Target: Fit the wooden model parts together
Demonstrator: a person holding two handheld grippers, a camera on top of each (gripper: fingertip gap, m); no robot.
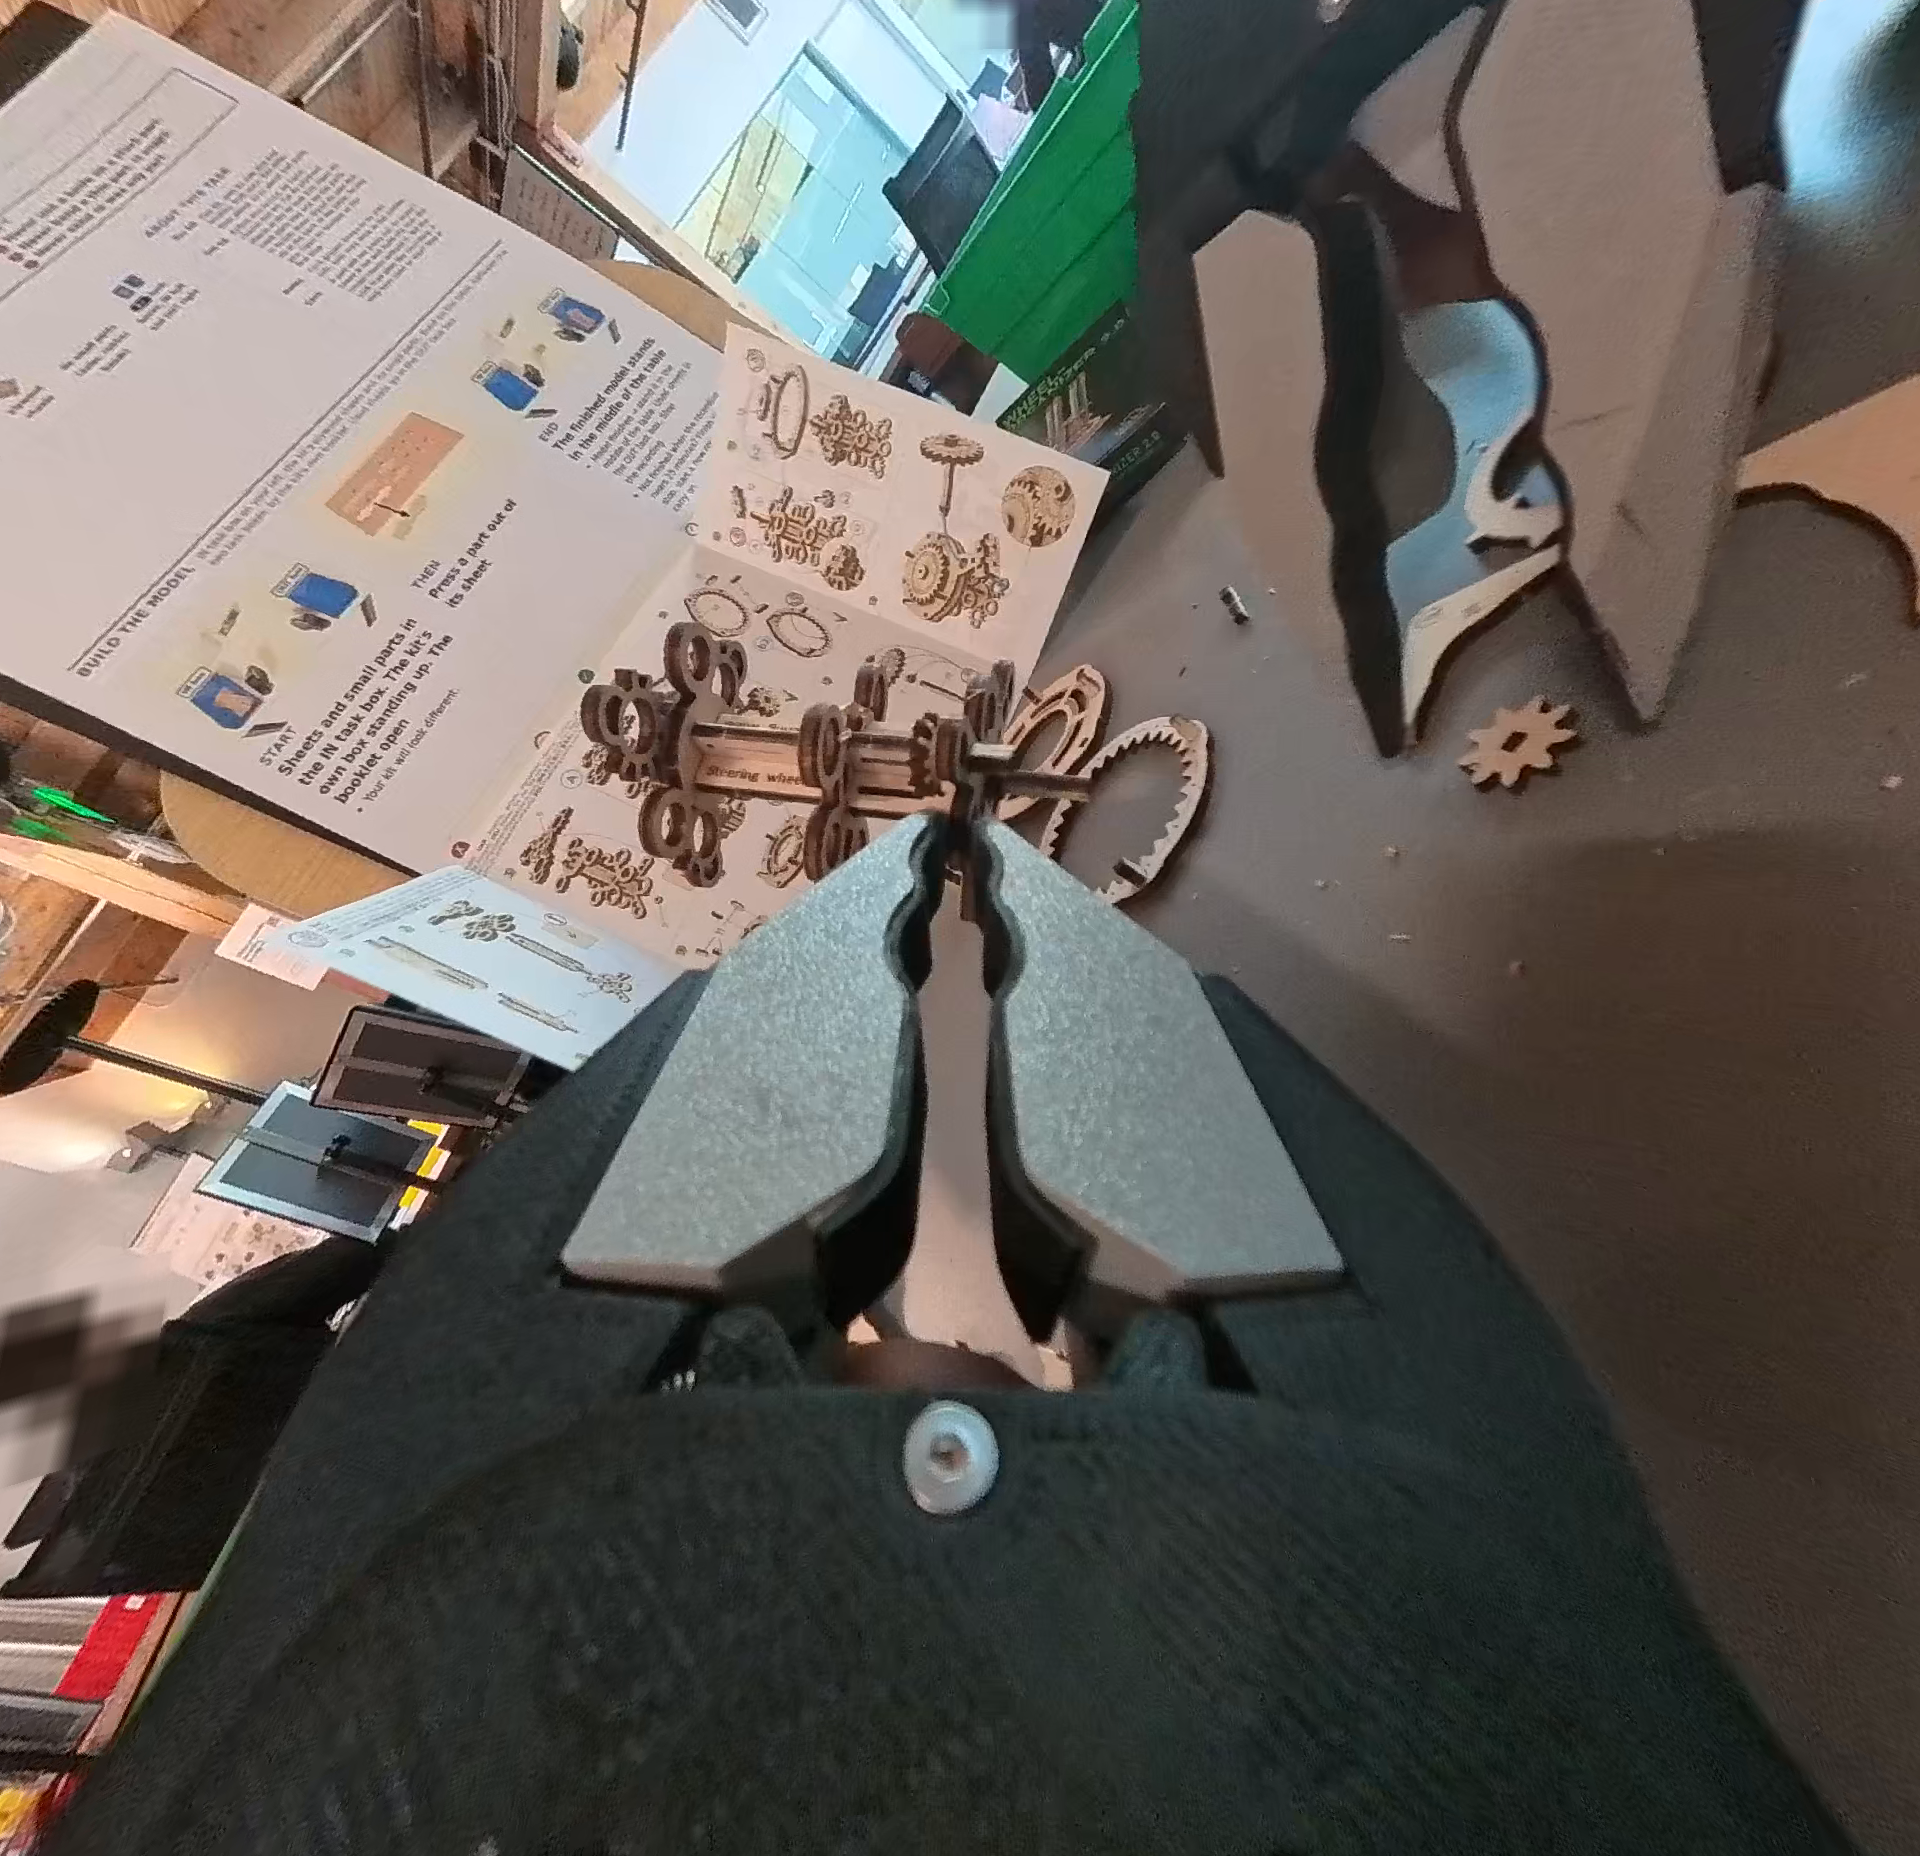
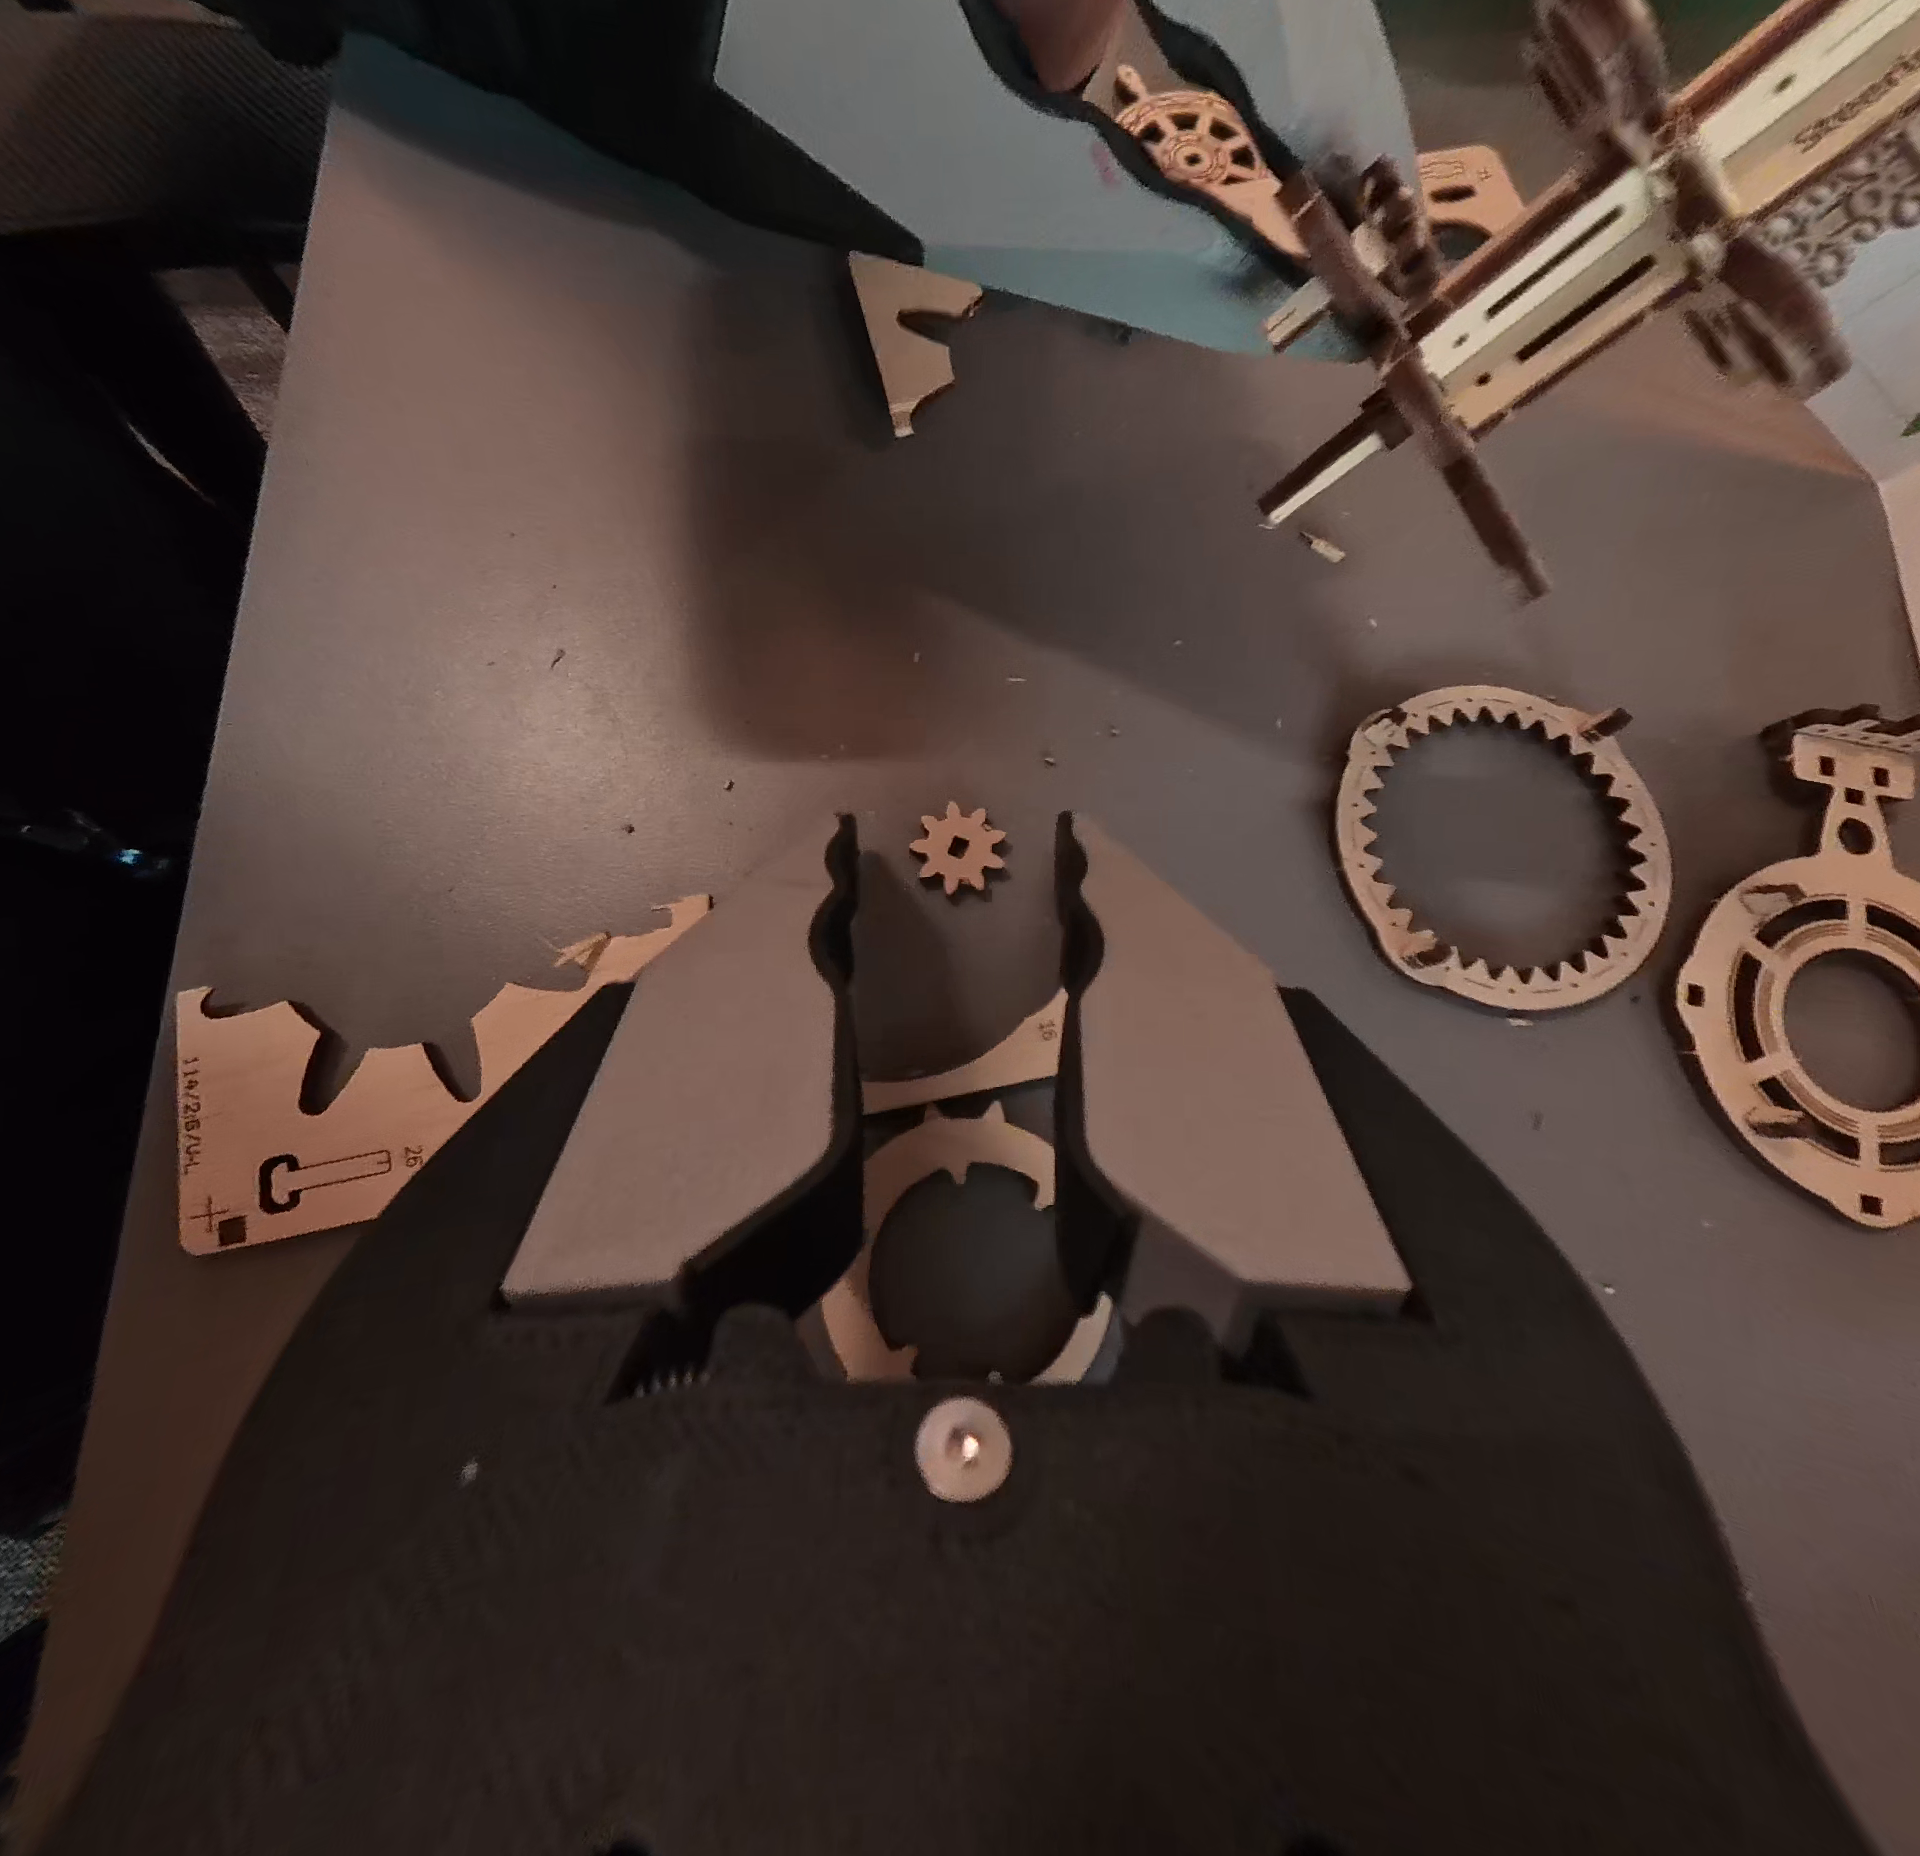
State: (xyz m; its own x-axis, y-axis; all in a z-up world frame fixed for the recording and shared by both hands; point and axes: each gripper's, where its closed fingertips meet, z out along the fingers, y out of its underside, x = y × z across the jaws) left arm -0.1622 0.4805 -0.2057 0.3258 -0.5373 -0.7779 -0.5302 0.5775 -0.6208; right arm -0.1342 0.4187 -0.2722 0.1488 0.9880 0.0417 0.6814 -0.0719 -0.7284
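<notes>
Fingers of the left gripper (image 1: 958, 838) nearly closed, pinching a thin cross-piece at the end of the wooden axle assembly (image 1: 800, 757), which is held off the grey worktop (image 1: 1558, 975). Fingers of the right gripper (image 2: 956, 850) spread wide, holding nothing, tips straddling the small gear (image 2: 958, 851) that lies flat on the worktop. Progress, as a judgement: partway. The assembly already carries several lobed discs and gears on its slotted shaft; the small gear, the toothed ring (image 2: 1501, 866) and the slotted round housing (image 2: 1808, 1058) beside that ring lie loose, unfitted. Likely next: the small gear goes onto the shaft. Left wrist view alone shows the open instruction booklet (image 1: 831, 518) behind the assembly and a large white instruction board (image 1: 312, 404) beyond it. Right wrist view alone shows spent sheet offcuts (image 2: 312, 1110) near the small gear.
</notes>
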